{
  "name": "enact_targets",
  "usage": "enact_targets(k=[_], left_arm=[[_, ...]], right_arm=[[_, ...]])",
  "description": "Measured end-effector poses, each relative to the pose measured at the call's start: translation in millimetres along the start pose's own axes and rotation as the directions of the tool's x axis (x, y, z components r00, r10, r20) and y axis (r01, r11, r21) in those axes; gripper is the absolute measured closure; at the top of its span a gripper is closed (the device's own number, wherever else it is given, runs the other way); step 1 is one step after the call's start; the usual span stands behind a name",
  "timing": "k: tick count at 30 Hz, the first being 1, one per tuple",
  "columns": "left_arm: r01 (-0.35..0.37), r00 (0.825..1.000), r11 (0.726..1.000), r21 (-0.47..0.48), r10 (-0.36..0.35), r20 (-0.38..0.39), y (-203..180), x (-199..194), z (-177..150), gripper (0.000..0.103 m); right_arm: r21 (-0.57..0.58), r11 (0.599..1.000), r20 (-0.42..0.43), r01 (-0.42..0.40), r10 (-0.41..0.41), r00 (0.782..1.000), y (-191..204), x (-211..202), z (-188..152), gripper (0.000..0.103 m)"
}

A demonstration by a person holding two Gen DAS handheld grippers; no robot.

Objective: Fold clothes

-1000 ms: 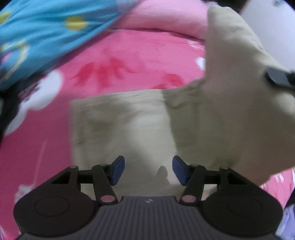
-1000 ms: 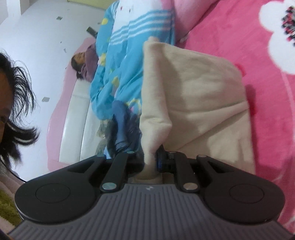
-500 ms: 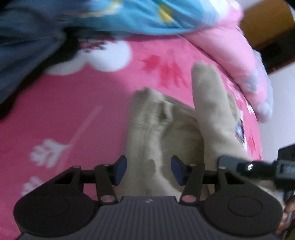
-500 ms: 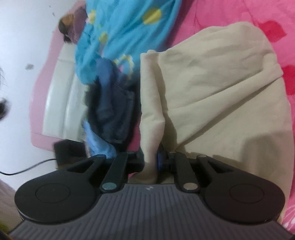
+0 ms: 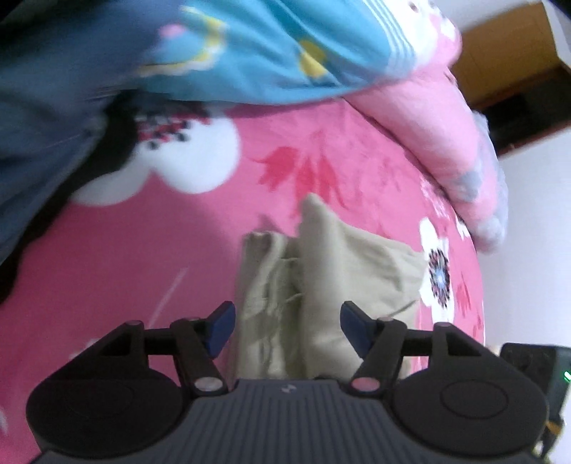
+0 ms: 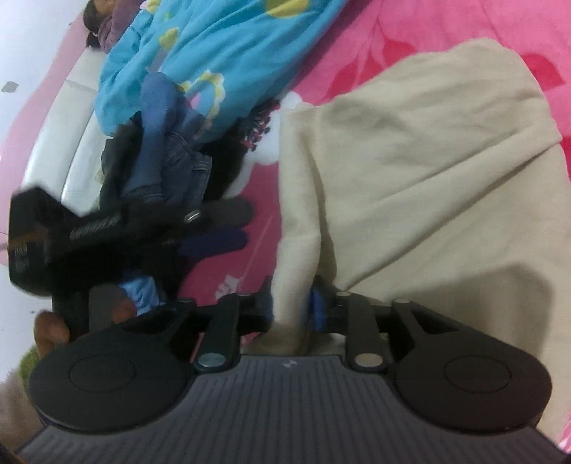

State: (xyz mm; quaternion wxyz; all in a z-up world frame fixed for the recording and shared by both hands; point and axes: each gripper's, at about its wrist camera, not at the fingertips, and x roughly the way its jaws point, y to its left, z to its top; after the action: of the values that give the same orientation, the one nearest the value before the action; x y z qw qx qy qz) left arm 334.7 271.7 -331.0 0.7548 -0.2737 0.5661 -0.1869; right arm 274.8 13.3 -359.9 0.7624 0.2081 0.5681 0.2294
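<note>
Your right claw (image 6: 291, 308) is clenched on a bunched edge of the beige garment (image 6: 421, 171), which rises in a narrow pinched column between the blue pads (image 6: 317, 308) and spreads out beyond them over the pink floral bedspread (image 6: 428, 32). Your left claw (image 5: 287, 326) stands released, its two blue pads (image 5: 221, 328) well apart, with the same beige garment (image 5: 321, 285) lying rumpled on the bedspread (image 5: 142, 250) just ahead of and between them; whether the pads touch the cloth cannot be told.

Landmark for everything else is the beige garment. In the right wrist view, a dark pile of jeans (image 6: 167, 160) lies on the bed to its left, and beyond the jeans a blue patterned quilt (image 6: 214, 46) stretches toward the far edge of the frame. Nearer than the jeans, still left of the garment, the dark body of your other gripper (image 6: 107, 228) crosses the view, blurred, with fingers of a hand (image 6: 50, 326) below it. In the left wrist view, the blue quilt (image 5: 267, 46) lies beyond the garment, and a pale pink pillow (image 5: 456, 125) sits beyond it and to the right, at the bed's edge.
</note>
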Motion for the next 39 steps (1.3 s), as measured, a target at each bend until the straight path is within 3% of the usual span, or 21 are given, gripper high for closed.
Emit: enact_targets(k=[3,6,9,14,20,21,22,23,25,32,39], left_arm=[[-0.027,0.999,0.998,0.052,0.030,-0.044,-12,15,5,0.039],[-0.084,0.994,0.991,0.104,0.090,-0.055,-16,26,5,0.053],[-0.104,0.992,0.987,0.124,0.113,-0.062,-12,32,6,0.058],[-0.093,0.993,0.984,0.149,0.103,-0.063,-15,32,13,0.057],[-0.108,0.994,0.979,0.173,0.108,0.009,-24,37,30,0.057],[-0.113,0.994,0.978,0.177,0.109,0.029,-26,37,33,0.063],[-0.115,0.993,0.977,0.181,0.109,0.043,-28,38,36,0.078],[-0.117,0.993,0.976,0.184,0.109,0.056,-31,39,38,0.084],[-0.111,0.993,0.975,0.195,0.100,0.064,-37,39,42,0.093],[-0.053,0.997,0.978,0.201,0.039,0.073,-46,36,62,0.095],[-0.131,0.991,0.968,0.216,0.124,0.046,-24,65,62,0.091]], right_arm=[[-0.091,0.995,0.016,0.032,-0.031,0.999,24,9,-13,0.070],[-0.161,0.984,0.036,0.076,-0.071,0.997,44,16,-25,0.068],[-0.160,0.984,0.070,0.080,-0.069,0.995,50,6,-33,0.069],[-0.129,0.988,0.123,0.083,-0.067,0.990,49,-28,-45,0.066],[-0.186,0.953,0.138,0.238,-0.215,0.967,36,-51,-65,0.063],[-0.209,0.944,0.128,0.254,-0.231,0.965,34,-47,-68,0.064],[-0.232,0.935,0.120,0.269,-0.247,0.962,33,-44,-71,0.073],[-0.252,0.926,0.110,0.281,-0.261,0.959,31,-40,-73,0.085],[-0.241,0.930,0.094,0.277,-0.261,0.961,30,-34,-76,0.093],[-0.182,0.954,0.106,0.239,-0.222,0.969,36,-28,-82,0.098],[-0.037,0.977,0.049,0.211,-0.209,0.977,20,4,-103,0.099]])
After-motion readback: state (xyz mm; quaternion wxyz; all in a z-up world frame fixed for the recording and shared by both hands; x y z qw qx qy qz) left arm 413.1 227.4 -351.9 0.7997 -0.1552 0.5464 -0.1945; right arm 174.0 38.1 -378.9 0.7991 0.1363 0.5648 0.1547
